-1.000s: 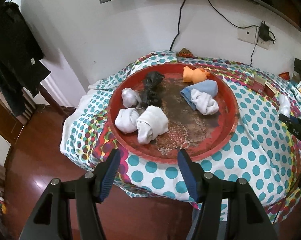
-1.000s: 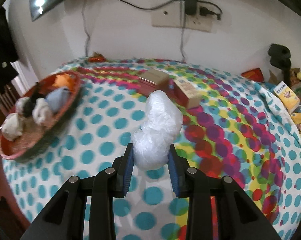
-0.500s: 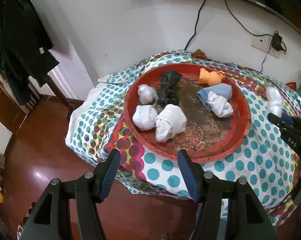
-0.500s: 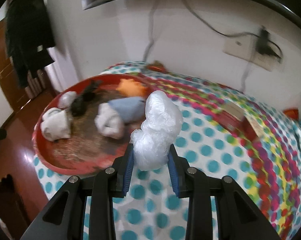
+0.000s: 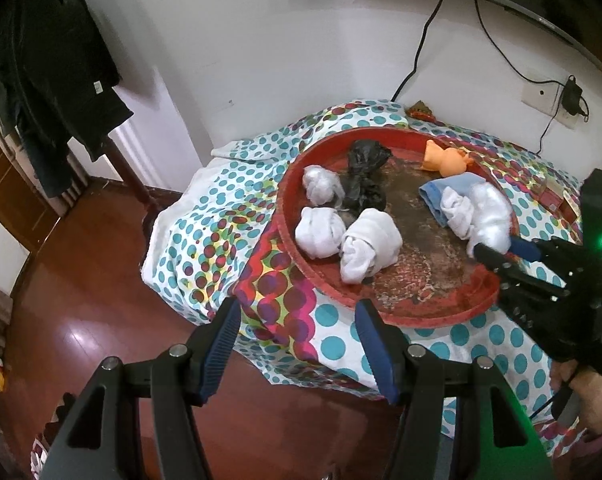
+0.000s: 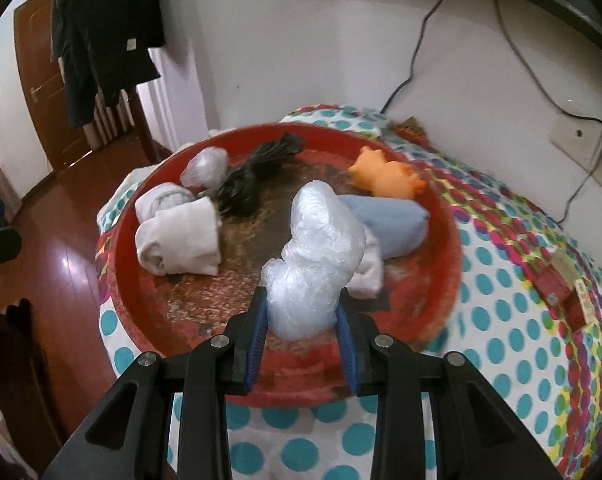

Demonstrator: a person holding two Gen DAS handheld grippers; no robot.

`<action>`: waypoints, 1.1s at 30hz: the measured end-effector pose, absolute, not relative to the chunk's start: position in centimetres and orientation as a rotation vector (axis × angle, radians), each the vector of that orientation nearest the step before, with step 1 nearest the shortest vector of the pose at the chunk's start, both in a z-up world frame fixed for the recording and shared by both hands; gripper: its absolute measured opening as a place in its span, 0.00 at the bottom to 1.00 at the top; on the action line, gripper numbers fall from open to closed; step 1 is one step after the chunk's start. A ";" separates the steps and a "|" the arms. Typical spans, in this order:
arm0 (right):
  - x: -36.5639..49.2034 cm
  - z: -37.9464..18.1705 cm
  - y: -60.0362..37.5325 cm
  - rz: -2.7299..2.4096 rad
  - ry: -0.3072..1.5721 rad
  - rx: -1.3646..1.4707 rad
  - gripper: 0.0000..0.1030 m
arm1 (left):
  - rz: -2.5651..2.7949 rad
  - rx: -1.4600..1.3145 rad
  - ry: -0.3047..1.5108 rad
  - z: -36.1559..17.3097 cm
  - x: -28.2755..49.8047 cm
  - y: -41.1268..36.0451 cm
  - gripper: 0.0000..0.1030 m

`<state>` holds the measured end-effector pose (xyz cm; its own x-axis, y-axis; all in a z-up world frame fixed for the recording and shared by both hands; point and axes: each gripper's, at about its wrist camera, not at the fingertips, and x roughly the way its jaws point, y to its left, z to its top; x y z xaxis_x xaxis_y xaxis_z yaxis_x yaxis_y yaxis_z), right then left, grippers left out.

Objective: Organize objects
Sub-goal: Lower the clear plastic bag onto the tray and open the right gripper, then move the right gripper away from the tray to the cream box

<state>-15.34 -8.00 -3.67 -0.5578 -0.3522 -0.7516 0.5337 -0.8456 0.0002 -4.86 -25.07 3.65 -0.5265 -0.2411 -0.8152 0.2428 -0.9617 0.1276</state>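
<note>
My right gripper (image 6: 303,334) is shut on a knotted clear plastic bag (image 6: 317,256) and holds it above the near part of a round red tray (image 6: 441,256). The bag also shows in the left wrist view (image 5: 491,216) over the tray's right side, with the right gripper (image 5: 497,250) behind it. The tray (image 5: 297,256) holds white rolled socks (image 5: 367,242), a black bag (image 5: 363,178), a blue cloth (image 5: 447,190) and an orange toy (image 5: 445,160). My left gripper (image 5: 297,340) is open and empty, off the table's near-left edge above the floor.
The tray sits on a polka-dot tablecloth (image 6: 513,320) that hangs over the table edge. Small boxes (image 6: 561,284) lie on the table to the right. A wall socket with cables (image 5: 557,100) is behind. Dark clothes (image 5: 49,72) hang at left over wooden floor (image 5: 73,300).
My right gripper has carried the plastic bag leftward from the open tablecloth to above the red tray. My left gripper has drawn back and left, away from the tray.
</note>
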 end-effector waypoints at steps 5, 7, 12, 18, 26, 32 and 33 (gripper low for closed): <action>-15.7 -4.9 -9.2 -2.346 0.314 1.112 0.30 | -2.497 1.357 -0.002 3.3 -4.9 -25.8 0.59; -16.1 -5.4 -9.6 -2.345 0.329 1.131 0.30 | -2.480 1.358 0.017 3.2 -4.9 -26.4 0.59; -17.2 -6.6 -9.7 -2.360 0.347 1.180 0.30 | -2.464 1.361 0.054 3.2 -4.8 -27.5 0.59; -17.8 -7.5 -9.7 -2.382 0.407 1.208 0.30 | -2.471 1.367 0.066 3.2 -4.8 -27.7 0.59; -16.5 -6.3 -9.5 -2.424 0.454 1.108 0.62 | -2.482 1.375 0.063 3.2 -4.9 -27.5 0.59; -15.1 -4.2 -7.9 -2.458 0.393 1.027 0.67 | -2.486 1.387 0.052 3.1 -5.0 -27.1 0.59; -14.9 -3.8 -7.4 -2.462 0.377 1.013 0.68 | -2.486 1.388 0.049 3.1 -5.0 -27.0 0.59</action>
<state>-14.89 -7.42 -3.83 -0.6298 -0.2997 -0.7166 0.5005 -0.8621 -0.0793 -5.03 -26.97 3.09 -0.4924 -0.2365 -0.8376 0.2694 -0.9565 0.1118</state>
